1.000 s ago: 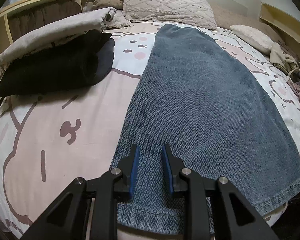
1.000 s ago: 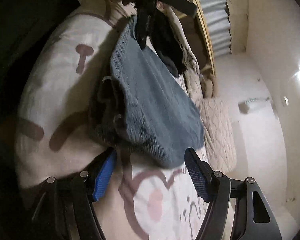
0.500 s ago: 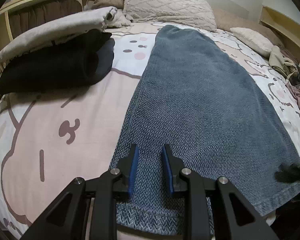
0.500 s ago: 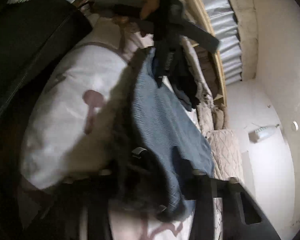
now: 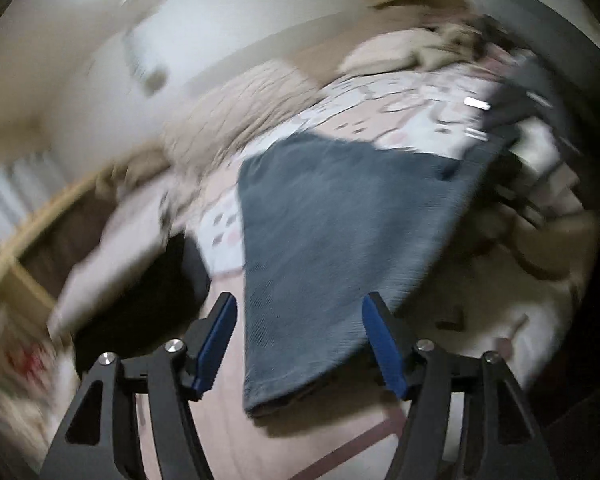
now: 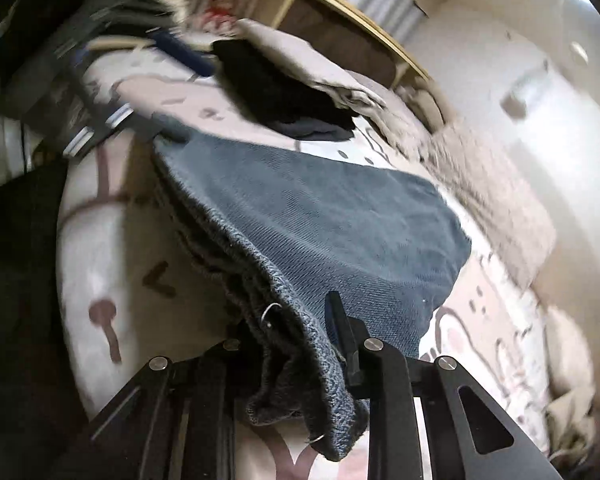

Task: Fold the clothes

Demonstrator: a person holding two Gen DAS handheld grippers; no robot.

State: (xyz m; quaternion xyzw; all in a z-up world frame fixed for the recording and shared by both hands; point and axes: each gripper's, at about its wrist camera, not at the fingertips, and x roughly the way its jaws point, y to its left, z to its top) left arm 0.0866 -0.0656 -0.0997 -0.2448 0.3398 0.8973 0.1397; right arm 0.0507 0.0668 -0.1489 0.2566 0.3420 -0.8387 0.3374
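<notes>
Denim fills the middle of both views: the blue-grey garment (image 5: 340, 232) lies along the bed (image 5: 440, 120), its hem end near the bottom of the left wrist frame and its far end reaching toward the beige pillows (image 5: 260, 92) at upper centre. We read the way it is held as the start of a fold along its length.

In the right wrist view the right gripper (image 6: 296, 344) has its jaws closing narrowly on a bunched corner of the garment (image 6: 320, 216), cloth spilling over and below them at lower centre; we hold it there to lift one edge clear of the bed (image 6: 112, 240). That raised edge (seen at right in the left wrist frame) tilts the cloth off the sheet.

The left gripper (image 5: 300, 344) has its jaws opening wide, and the hem sits between them without either blue pad pressing on it. We judge it is letting go to regrip.

A dark folded pile (image 6: 284, 96) waits at upper centre, probably finished pieces.
</notes>
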